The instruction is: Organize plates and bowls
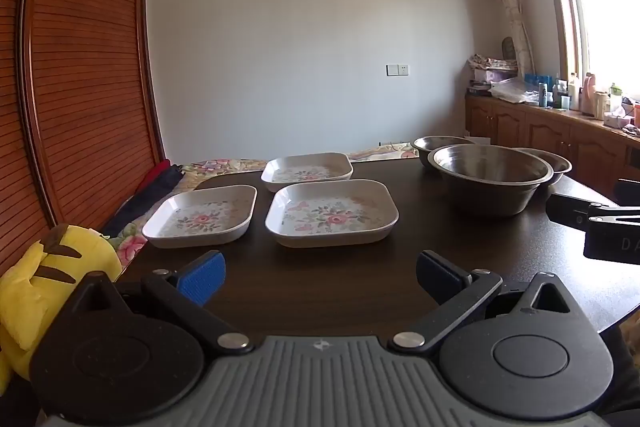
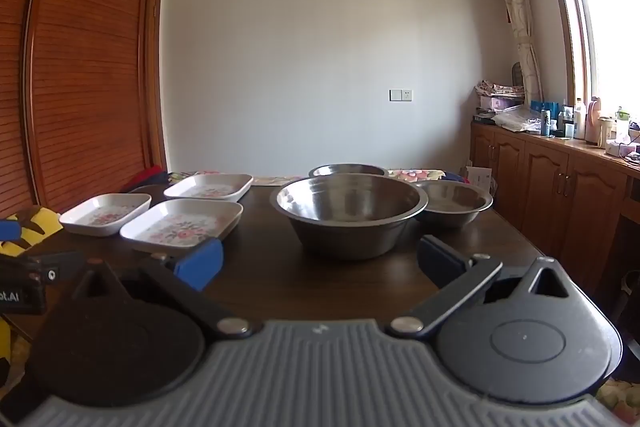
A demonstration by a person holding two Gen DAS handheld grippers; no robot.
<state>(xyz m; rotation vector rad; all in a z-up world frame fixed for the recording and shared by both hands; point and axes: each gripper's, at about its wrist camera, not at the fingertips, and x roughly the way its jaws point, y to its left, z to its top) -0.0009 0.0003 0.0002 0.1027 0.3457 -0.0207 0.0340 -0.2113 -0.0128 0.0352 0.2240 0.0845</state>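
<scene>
On the dark table (image 1: 320,291), the big steel bowl (image 2: 348,213) sits mid-surface with two smaller bowls (image 2: 456,201) behind, three floral plates (image 1: 331,213) left of it, and before it both grippers, left (image 1: 320,277) and right (image 2: 320,263), gape wide, empty.

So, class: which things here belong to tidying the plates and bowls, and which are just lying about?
Job: three floral square plates; three steel bowls.
Lying about: yellow plush toy; bottles on the cabinet; folded clothes.
</scene>
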